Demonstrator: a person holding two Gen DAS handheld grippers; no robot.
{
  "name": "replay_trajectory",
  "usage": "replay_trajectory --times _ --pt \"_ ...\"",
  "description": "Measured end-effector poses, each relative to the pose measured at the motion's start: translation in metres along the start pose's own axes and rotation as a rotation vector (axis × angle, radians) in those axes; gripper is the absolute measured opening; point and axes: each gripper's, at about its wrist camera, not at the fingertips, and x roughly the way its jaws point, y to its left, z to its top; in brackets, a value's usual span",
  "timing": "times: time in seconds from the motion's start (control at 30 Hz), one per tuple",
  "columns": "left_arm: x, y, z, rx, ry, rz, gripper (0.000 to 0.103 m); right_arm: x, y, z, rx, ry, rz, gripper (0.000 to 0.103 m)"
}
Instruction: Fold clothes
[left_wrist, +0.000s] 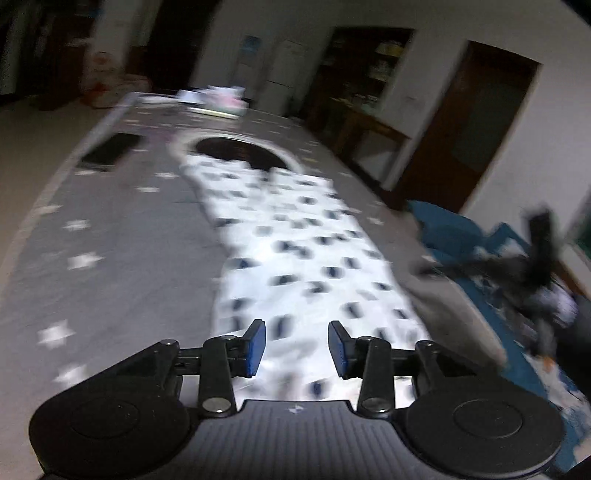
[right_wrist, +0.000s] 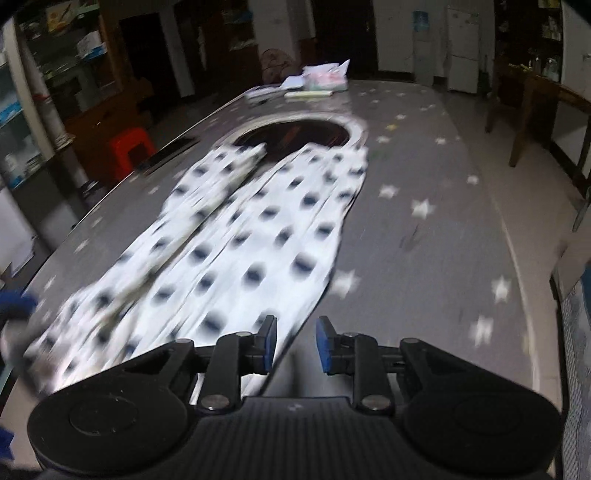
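Grey star-printed cloth covers the table (right_wrist: 461, 236) I work over, in a dim room. Nearest me, my left gripper (left_wrist: 296, 349) hangs spread and empty above the near end of the spotted garment (left_wrist: 295, 258), while my right gripper (right_wrist: 295, 345), also parted and holding nothing, sits at that garment's near right edge. Beyond the garment's far end lies a dark round opening (right_wrist: 295, 134) in the table, then papers (right_wrist: 317, 83). I judge the garment narrowed lengthwise already; folding end to end remains.
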Motion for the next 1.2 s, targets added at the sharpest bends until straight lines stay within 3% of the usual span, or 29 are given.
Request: replay_trajectory --times 0.13,0.37,0.53,0.67,0.8,0.87,1.07,1.2 --pt "0.050 -0.014 0.014 0.066 0.074 -0.101 0.039 0.041 -0.020 0.044 -0.003 -0.028 -0.027 0.023" --pt "0.112 -0.021 0.021 0.110 0.172 -0.130 0.040 0.116 -0.043 0.102 -0.009 -0.022 -0.065 0.025" --pt "0.136 -0.019 0.019 0.111 0.243 -0.141 0.039 0.161 -0.058 0.130 0.008 -0.014 -0.077 0.031" --pt "0.144 -0.026 0.019 0.114 0.255 -0.174 0.039 0.188 -0.070 0.146 0.054 -0.018 -0.068 0.031" --pt "0.156 -0.034 0.022 0.097 0.268 -0.208 0.039 0.204 -0.077 0.154 0.071 -0.033 -0.062 0.032" --pt "0.163 -0.040 0.024 0.087 0.274 -0.225 0.038 0.207 -0.078 0.157 0.062 -0.042 -0.079 0.010" --pt "0.174 -0.055 0.025 0.099 0.270 -0.247 0.039 0.210 -0.084 0.165 0.031 -0.074 -0.242 0.007" --pt "0.163 -0.057 0.029 0.098 0.243 -0.233 0.041 0.206 -0.092 0.165 0.028 -0.068 -0.255 0.012"
